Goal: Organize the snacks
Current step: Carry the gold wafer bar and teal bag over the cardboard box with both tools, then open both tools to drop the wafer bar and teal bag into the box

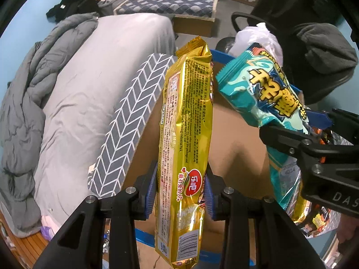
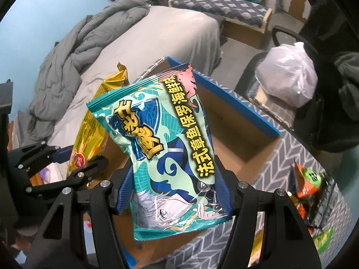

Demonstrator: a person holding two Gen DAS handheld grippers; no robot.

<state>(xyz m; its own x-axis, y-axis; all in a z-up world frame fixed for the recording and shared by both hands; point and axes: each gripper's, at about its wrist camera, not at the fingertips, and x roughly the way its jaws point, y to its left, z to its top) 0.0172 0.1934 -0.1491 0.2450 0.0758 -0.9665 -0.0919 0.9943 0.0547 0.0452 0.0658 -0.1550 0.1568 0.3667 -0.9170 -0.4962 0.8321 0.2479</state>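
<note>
Two crinkly foil packets [image 1: 184,148] (one teal [image 2: 170,148])

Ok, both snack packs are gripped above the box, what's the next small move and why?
Probably lower both hands toward the open cardboard box. The left gripper is clamped on the gold pack and the right gripper on the teal bag, both above the box, which looks empty beneath them.
</note>
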